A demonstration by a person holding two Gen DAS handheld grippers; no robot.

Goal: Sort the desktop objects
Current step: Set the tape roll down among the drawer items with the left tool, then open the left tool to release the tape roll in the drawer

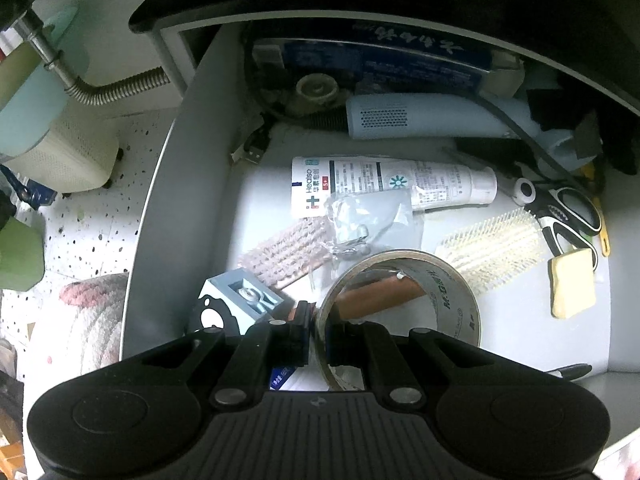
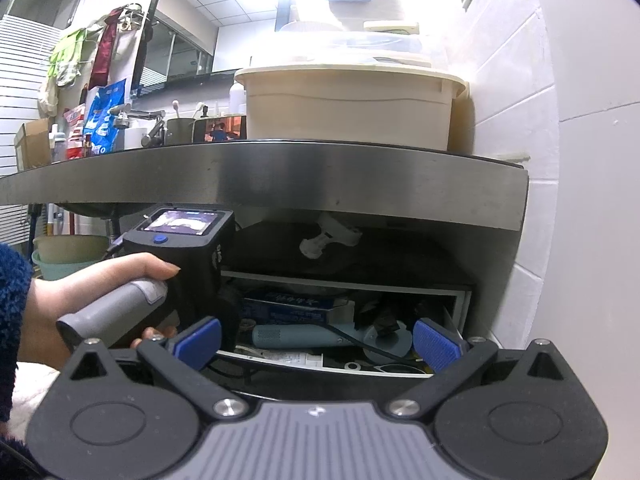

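Observation:
The left wrist view looks down into an open grey drawer [image 1: 160,216]. My left gripper [image 1: 317,322] is shut on the near wall of a clear tape roll [image 1: 448,280], which stands tilted over the drawer floor. A brown stick [image 1: 384,290] shows through the roll's hole. Beside the fingers sits a grey-blue block [image 1: 240,300] with a black-and-white face. In the right wrist view my right gripper [image 2: 318,346] stands open and empty in front of the same drawer [image 2: 280,360]. A person's hand [image 2: 100,280] holds the left tool's grey handle [image 2: 116,308].
In the drawer lie a white toothpaste tube [image 1: 392,188], a clear bag of metal parts [image 1: 372,220], a pink brush [image 1: 288,256], a cream comb [image 1: 492,252], scissors [image 1: 564,212], a yellow sponge [image 1: 572,288] and a pale blue device [image 1: 424,116]. A steel counter [image 2: 280,172] overhangs.

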